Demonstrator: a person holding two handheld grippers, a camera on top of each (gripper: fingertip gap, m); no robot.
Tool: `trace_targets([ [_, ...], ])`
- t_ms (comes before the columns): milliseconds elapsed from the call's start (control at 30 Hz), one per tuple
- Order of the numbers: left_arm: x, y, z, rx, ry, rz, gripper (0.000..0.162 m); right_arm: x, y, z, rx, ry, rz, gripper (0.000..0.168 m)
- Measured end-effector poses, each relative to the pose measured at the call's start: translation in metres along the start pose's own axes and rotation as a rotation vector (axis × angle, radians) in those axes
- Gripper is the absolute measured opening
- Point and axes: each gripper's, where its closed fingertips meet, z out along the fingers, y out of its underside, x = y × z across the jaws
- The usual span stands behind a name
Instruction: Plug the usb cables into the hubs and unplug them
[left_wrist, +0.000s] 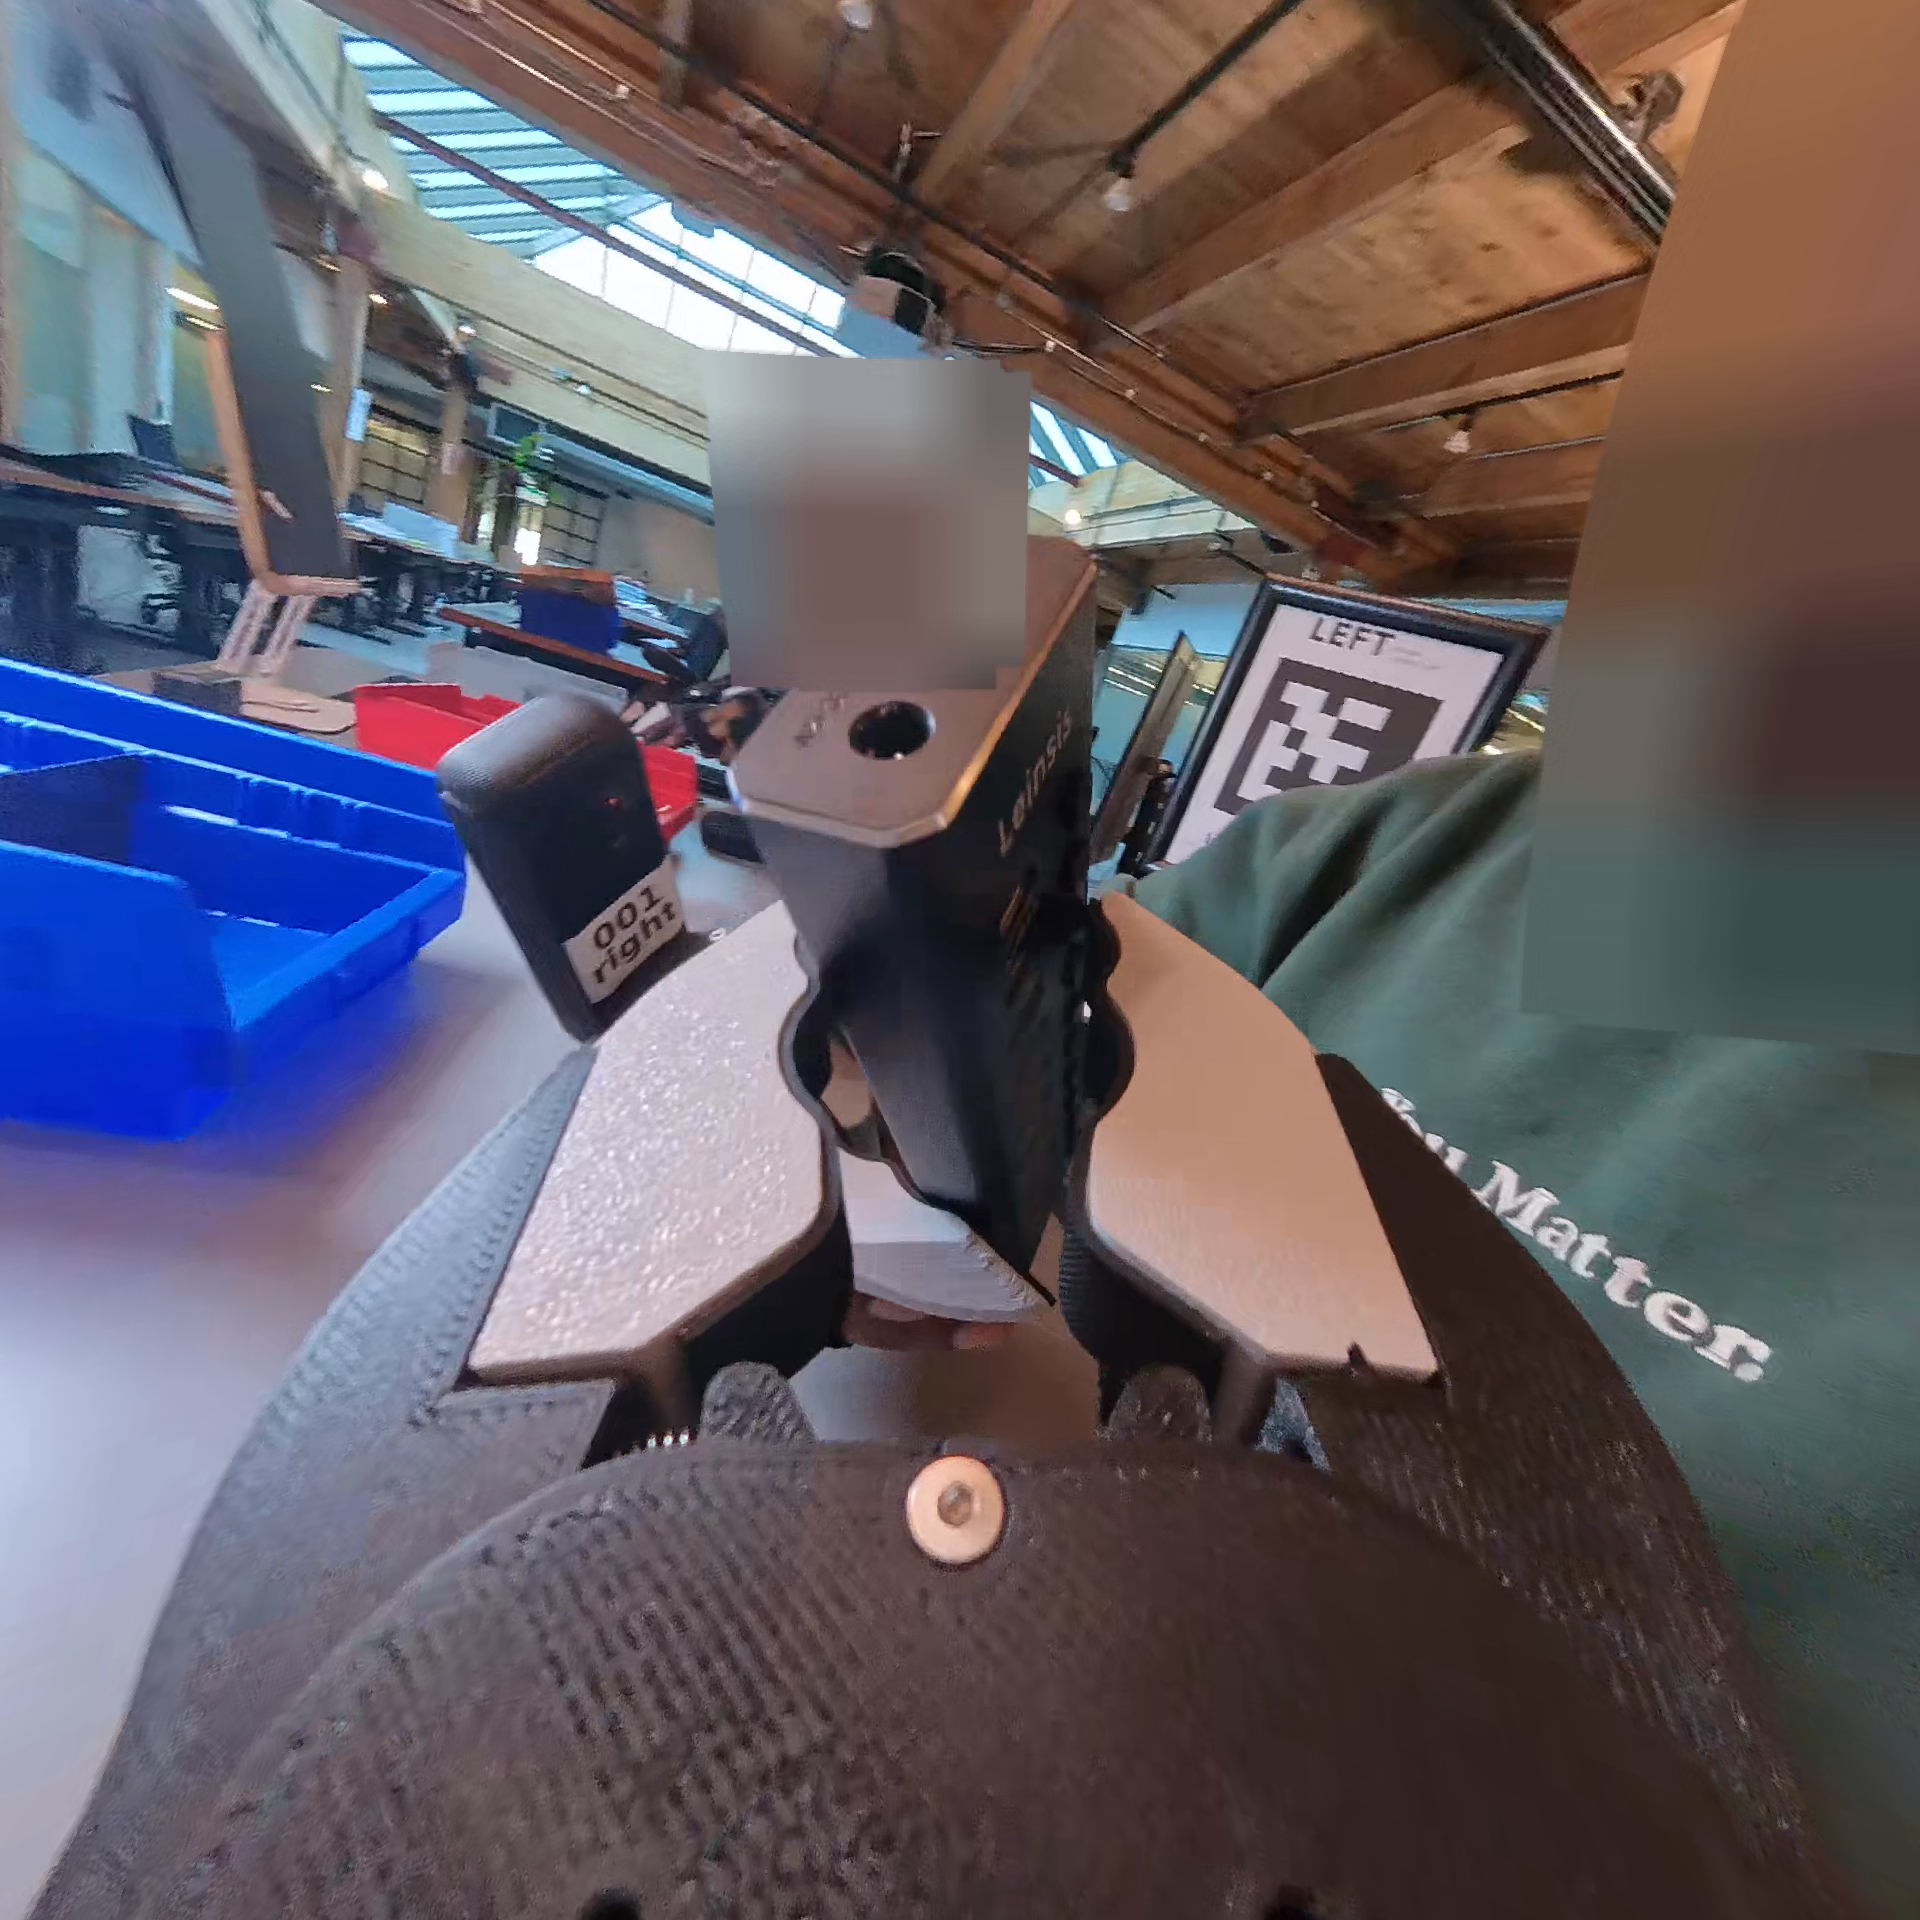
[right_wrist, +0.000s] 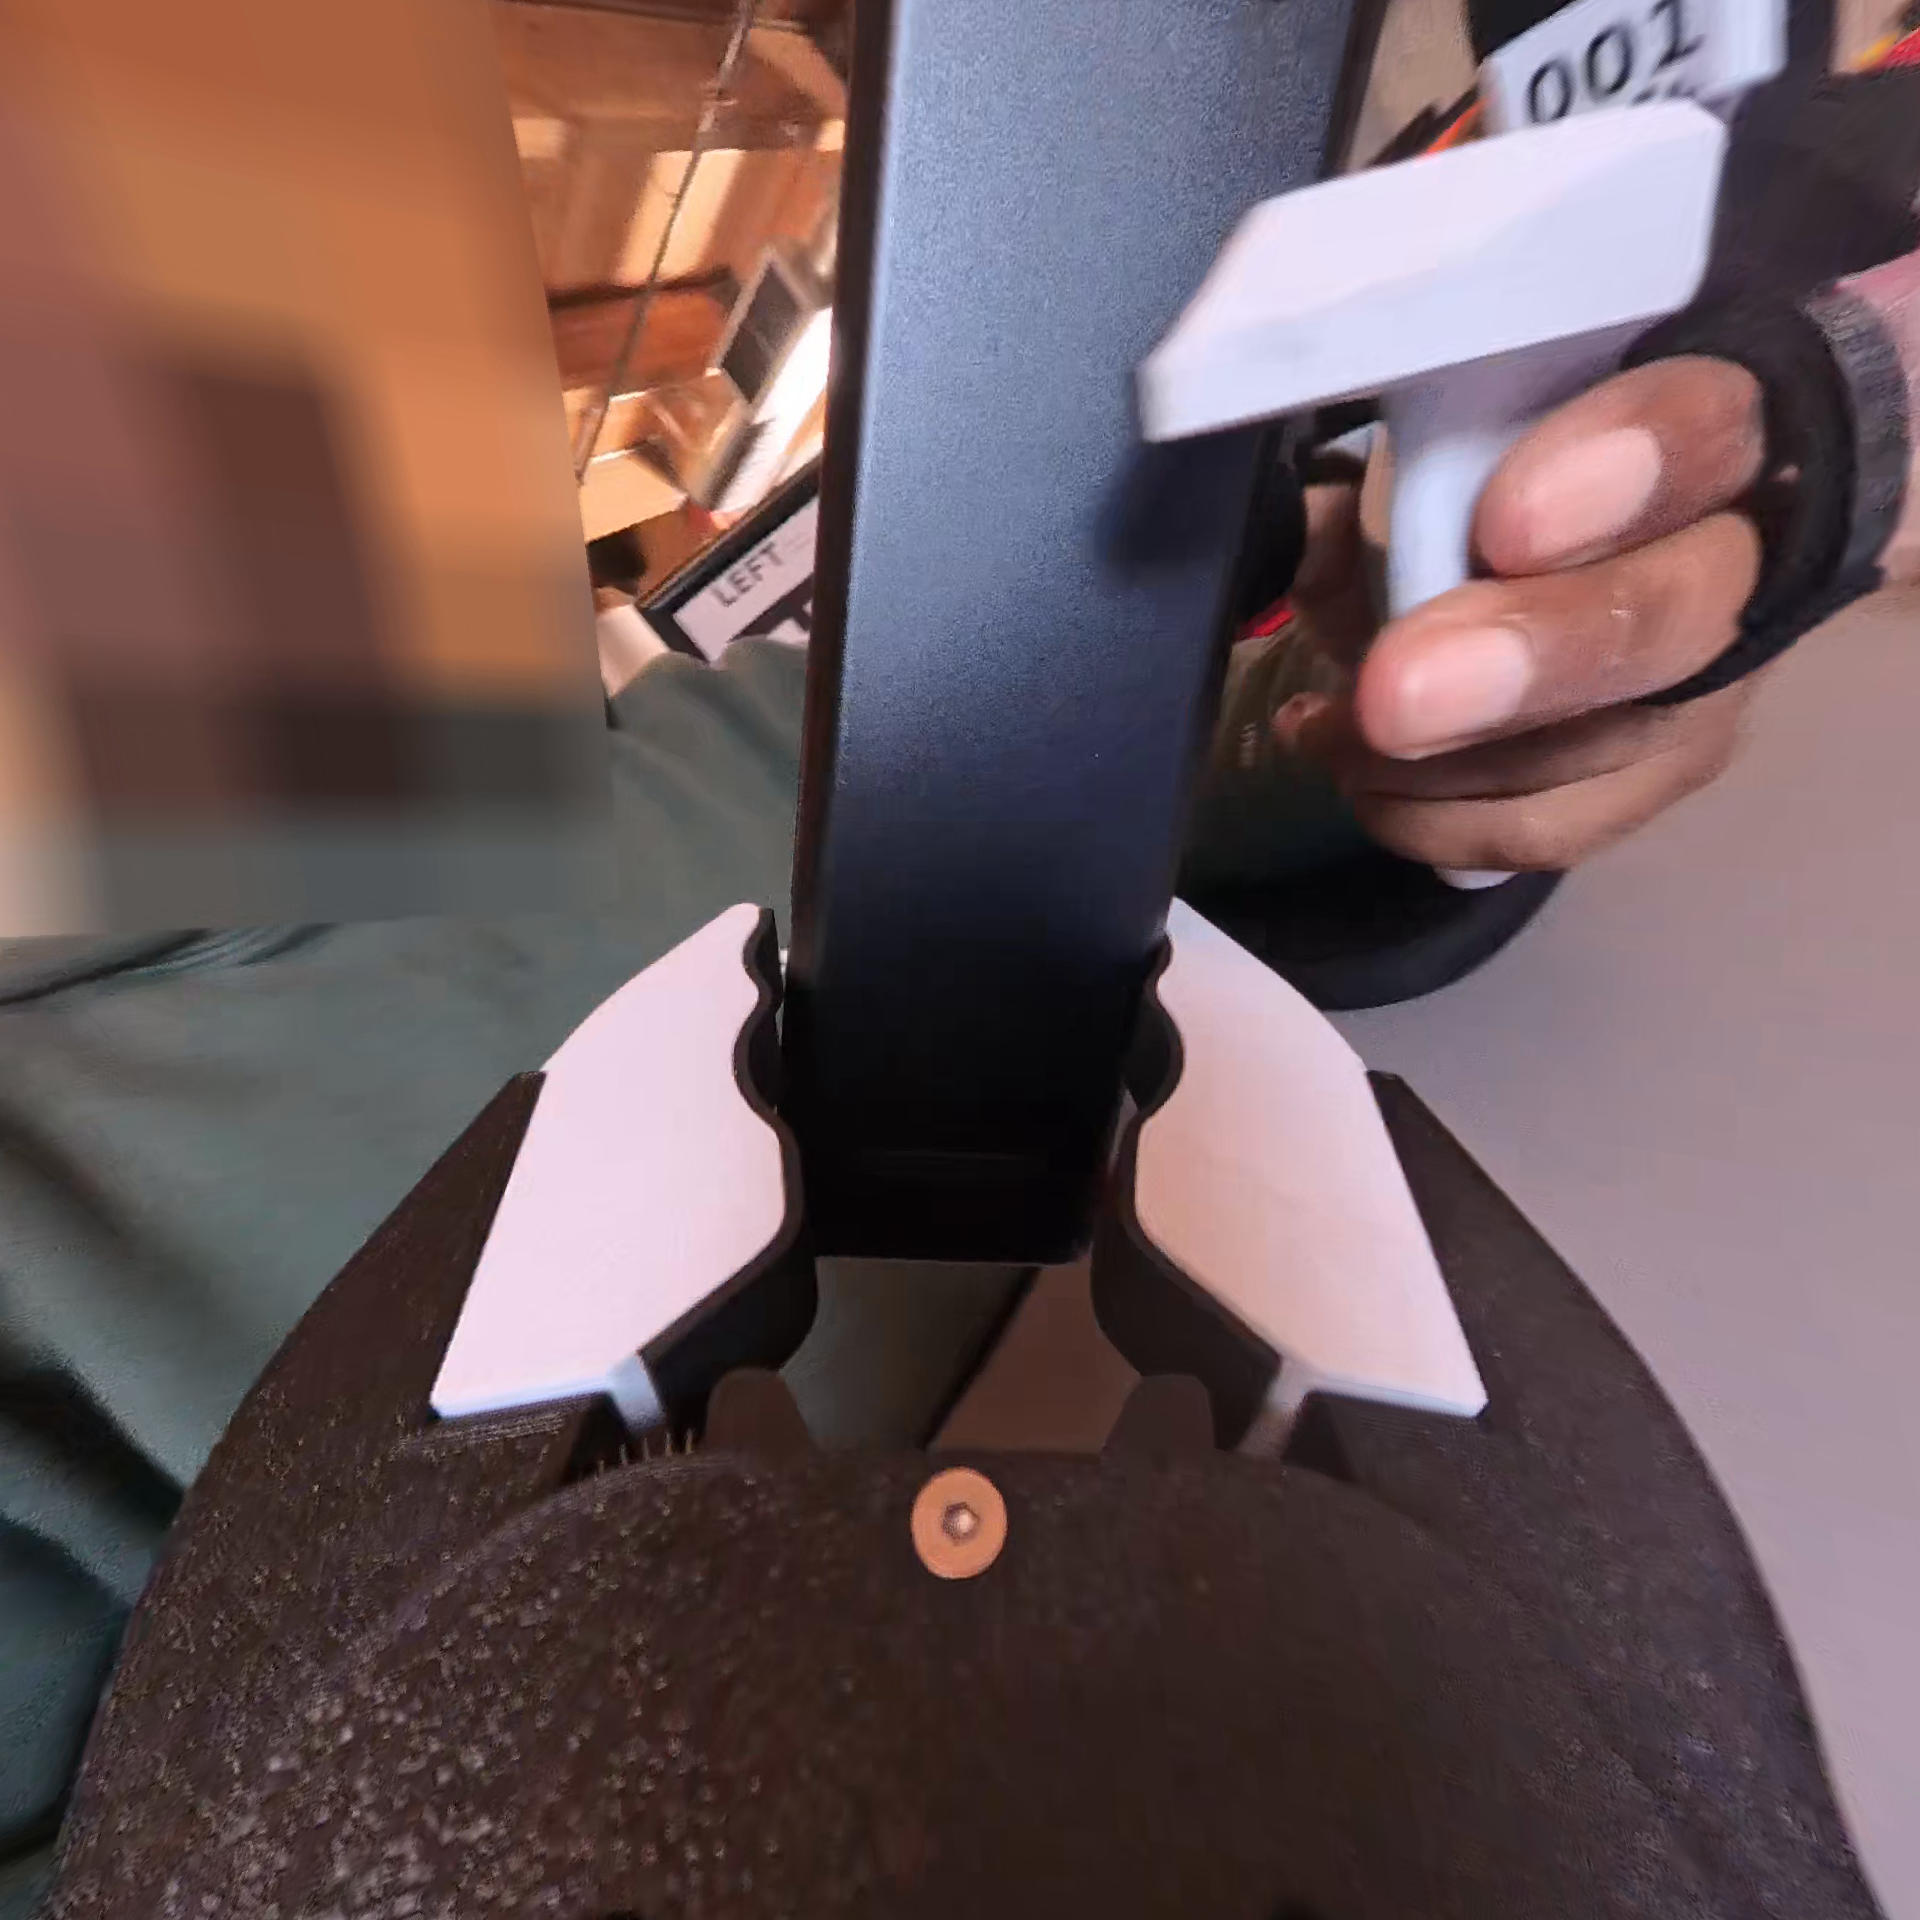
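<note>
Long dark-grey metal hub (left_wrist: 935, 987), rigid, smooth, likely slippery, held aloft above the worktop; left tongs (left_wrist: 951, 1049) clamp its mid-body; right tongs (right_wrist: 961, 1101) clamp one end; flat sides judged best hold.

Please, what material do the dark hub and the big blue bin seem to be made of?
The hub looks like metal, probably anodised aluminium: dark matte faces, a bright chamfered edge around its end face. Both grippers clamp it, left and right. The blue bin looks like moulded plastic: even saturated colour, thin walls, a soft sheen. Blur leaves its finish uncertain.
</note>
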Motion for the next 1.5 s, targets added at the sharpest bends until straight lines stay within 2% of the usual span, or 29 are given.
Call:
trace_targets([
  [67, 0.002, -0.001, 0.001, 0.003, -0.002, 0.008, 0.045, -0.004, 0.0, 0.002, 0.004, -0.03, 0.011, 0.066],
  [133, -0.004, -0.008, 0.0, 0.026, -0.066, -0.004, 0.04, 0.0, -0.009, -0.004, 0.047, 0.011, 0.022, 0.066],
  [167, -0.011, -0.012, -0.003, 0.042, -0.124, 0.006, 0.028, 0.009, -0.016, -0.011, 0.082, 0.082, 0.01, 0.064],
  [233, -0.032, -0.01, -0.01, 0.038, -0.268, -0.003, 0.028, 0.028, -0.026, -0.029, 0.112, 0.268, -0.063, 0.058],
  [300, -0.051, -0.006, -0.019, 0.059, -0.36, -0.083, 0.028, 0.042, -0.028, -0.043, 0.061, 0.436, -0.143, 0.053],
  [400, -0.07, 0.001, -0.029, 0.097, -0.42, -0.201, 0.028, 0.061, -0.025, -0.058, -0.046, 0.685, -0.306, 0.044],
  [467, -0.075, 0.004, -0.031, 0.115, -0.427, -0.241, 0.028, 0.069, -0.018, -0.061, -0.132, 0.777, -0.365, 0.036],
  [633, -0.075, 0.011, -0.025, 0.097, -0.418, -0.271, 0.028, 0.076, -0.009, -0.049, -0.114, 0.739, -0.297, 0.036],
  [833, -0.077, 0.023, -0.021, 0.063, -0.416, -0.324, 0.028, 0.073, -0.012, -0.051, 0.003, 0.624, -0.074, 0.033],
  [933, -0.076, 0.026, -0.019, 0.056, -0.405, -0.314, 0.028, 0.07, -0.008, -0.053, 0.002, 0.565, 0.025, 0.029],
  [1033, -0.069, 0.026, -0.02, -0.051, -0.357, -0.239, 0.032, 0.061, -0.003, -0.057, -0.067, 0.501, 0.068, 0.027],
  [1133, -0.065, 0.027, -0.03, -0.186, -0.353, -0.172, 0.049, 0.06, 0.018, -0.061, -0.226, 0.476, 0.128, 0.027],
  [1200, -0.063, 0.047, -0.037, -0.334, -0.359, -0.143, 0.044, 0.06, 0.033, -0.065, -0.34, 0.457, 0.172, 0.027],
  [1233, -0.066, 0.055, -0.041, -0.364, -0.386, -0.146, 0.034, 0.06, 0.04, -0.068, -0.389, 0.459, 0.187, 0.027],
  [1300, -0.069, 0.065, -0.045, -0.351, -0.412, -0.218, 0.032, 0.065, 0.047, -0.073, -0.45, 0.485, 0.2, 0.027],
  [1367, -0.074, 0.064, -0.053, -0.302, -0.462, -0.266, 0.032, 0.07, 0.042, -0.078, -0.418, 0.518, 0.2, 0.028],
  [1433, -0.081, 0.059, -0.062, -0.218, -0.549, -0.303, 0.031, 0.08, 0.033, -0.086, -0.357, 0.616, 0.164, 0.028],
  [1500, -0.089, 0.057, -0.073, -0.141, -0.636, -0.339, 0.03, 0.09, 0.025, -0.098, -0.326, 0.783, 0.088, 0.031],
])
